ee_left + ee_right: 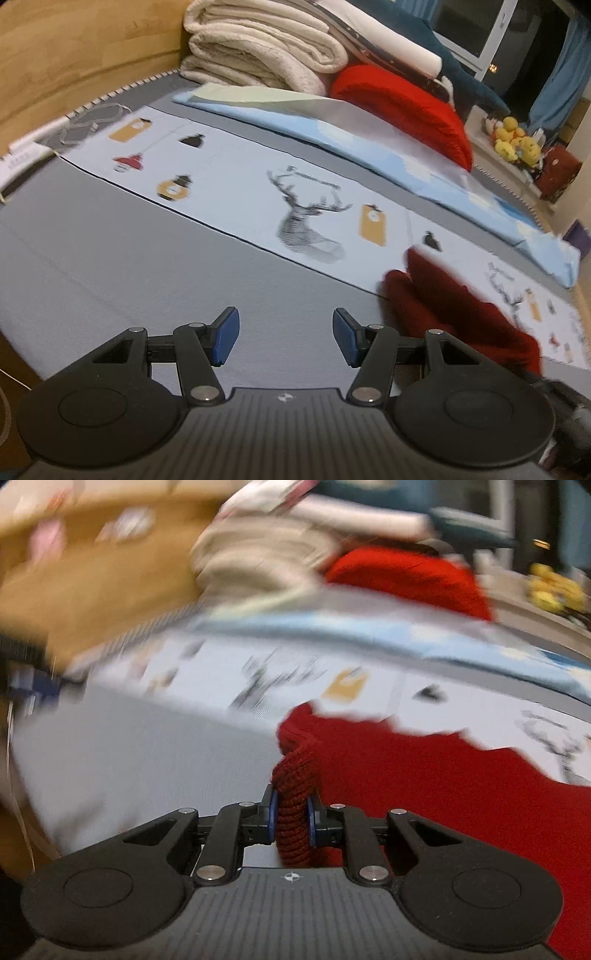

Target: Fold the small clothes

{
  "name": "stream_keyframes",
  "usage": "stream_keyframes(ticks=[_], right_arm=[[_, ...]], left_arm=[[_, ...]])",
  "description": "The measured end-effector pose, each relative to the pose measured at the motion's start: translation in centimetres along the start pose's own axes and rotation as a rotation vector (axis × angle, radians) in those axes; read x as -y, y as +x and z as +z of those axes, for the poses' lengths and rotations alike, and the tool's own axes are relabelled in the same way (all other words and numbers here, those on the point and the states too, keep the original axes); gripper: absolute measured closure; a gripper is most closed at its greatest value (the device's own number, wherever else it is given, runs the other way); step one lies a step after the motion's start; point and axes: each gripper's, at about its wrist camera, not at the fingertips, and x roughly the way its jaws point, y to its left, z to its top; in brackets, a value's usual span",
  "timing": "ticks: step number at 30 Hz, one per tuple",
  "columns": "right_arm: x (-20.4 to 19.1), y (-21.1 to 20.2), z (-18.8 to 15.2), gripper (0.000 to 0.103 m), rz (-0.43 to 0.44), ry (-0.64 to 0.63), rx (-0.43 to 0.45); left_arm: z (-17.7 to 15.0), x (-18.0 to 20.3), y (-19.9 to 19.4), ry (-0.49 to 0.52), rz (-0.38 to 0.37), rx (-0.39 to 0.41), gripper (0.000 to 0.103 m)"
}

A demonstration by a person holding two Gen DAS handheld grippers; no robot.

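A dark red knitted garment lies on the grey bed sheet, spreading to the right over a pale printed cloth. My right gripper is shut on a ribbed edge of this garment, which bunches up between the blue pads. The right wrist view is blurred. In the left wrist view the same red garment lies blurred at the right, beside and beyond my left gripper. That gripper stands open above the grey sheet with nothing between its fingers.
A pale cloth printed with a deer and tags runs across the bed. Behind it lie a light blue folded sheet, a red cushion and stacked cream blankets. A wooden headboard stands at the left.
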Motion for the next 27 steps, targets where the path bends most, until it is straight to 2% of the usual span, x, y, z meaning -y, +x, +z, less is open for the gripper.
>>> stream_keyframes(ticks=[4, 6, 8, 9, 11, 13, 14, 15, 16, 18, 19, 22, 24, 27], right_arm=[[8.7, -5.5, 1.2, 0.089, -0.096, 0.198, 0.117], [13.7, -8.6, 0.6, 0.089, -0.171, 0.315, 0.158], [18.1, -10.8, -0.9, 0.089, -0.261, 0.410, 0.161], [20.3, -11.6, -1.9, 0.089, -0.317, 0.459, 0.139], [24.8, -12.5, -4.6, 0.089, -0.411, 0.584, 0.041], [29.0, -12.0, -7.9, 0.085, -0.441, 0.717, -0.118], [30.8, -11.9, -9.8, 0.079, -0.441, 0.805, -0.188], [32.2, -12.2, -11.0, 0.076, -0.461, 0.866, -0.211], [33.0, -12.7, -11.6, 0.076, -0.489, 0.878, -0.195], [33.7, -14.4, -11.5, 0.075, -0.552, 0.829, -0.115], [34.1, -15.1, -11.2, 0.075, -0.546, 0.811, -0.069], [35.2, -15.7, -9.5, 0.068, -0.439, 0.754, 0.017], [35.2, -14.5, -7.9, 0.053, -0.385, 0.680, 0.016], [35.7, -11.8, -6.5, 0.046, -0.263, 0.629, -0.021]], left_arm=[[-0.4, 4.1, 1.1, 0.005, -0.054, -0.024, 0.042], [-1.0, 7.0, 1.8, 0.042, -0.074, -0.033, 0.042], [-1.7, 9.9, 2.6, 0.090, -0.087, -0.042, 0.042], [-2.1, 11.3, 2.9, 0.117, -0.093, -0.045, 0.042], [-3.0, 14.1, 3.6, 0.168, -0.103, -0.048, 0.042], [-4.0, 16.3, 4.3, 0.206, -0.114, -0.060, 0.042], [-4.4, 17.2, 4.6, 0.221, -0.117, -0.066, 0.042], [-4.8, 18.1, 4.8, 0.238, -0.120, -0.072, 0.042], [-5.2, 18.6, 5.1, 0.252, -0.120, -0.076, 0.042], [-5.8, 19.6, 5.5, 0.281, -0.120, -0.083, 0.042], [-6.0, 20.1, 5.7, 0.297, -0.123, -0.086, 0.042], [-6.5, 21.0, 6.3, 0.332, -0.122, -0.094, 0.042], [-6.6, 21.3, 6.7, 0.340, -0.118, -0.104, 0.042], [-6.8, 21.6, 7.3, 0.343, -0.111, -0.114, 0.042]])
